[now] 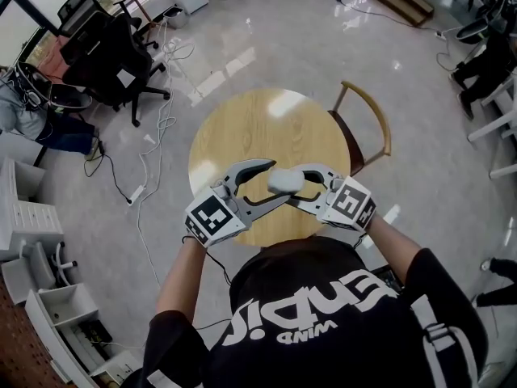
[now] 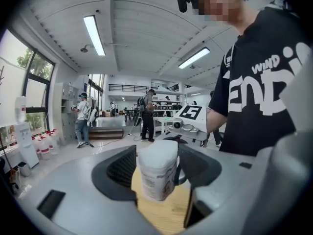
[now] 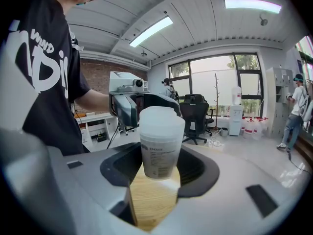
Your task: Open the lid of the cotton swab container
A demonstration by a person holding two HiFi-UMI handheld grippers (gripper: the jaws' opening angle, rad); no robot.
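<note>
While aloft in right gripper (image 3: 159,161), cotton swab container (image 3: 159,148), lid (image 3: 158,115) on.

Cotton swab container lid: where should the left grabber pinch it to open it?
Probably pinch the lid, the wider band on top, on its two sides. Come from opposite the right gripper, which holds the container lower down.

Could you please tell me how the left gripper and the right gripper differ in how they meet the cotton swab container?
The right gripper is shut on the cotton swab container, holding it above the table; the left gripper stands open around it, with a gap beside the container. The left gripper reaches in from the left, the right gripper from the right. Both have the container between their jaws.
</note>
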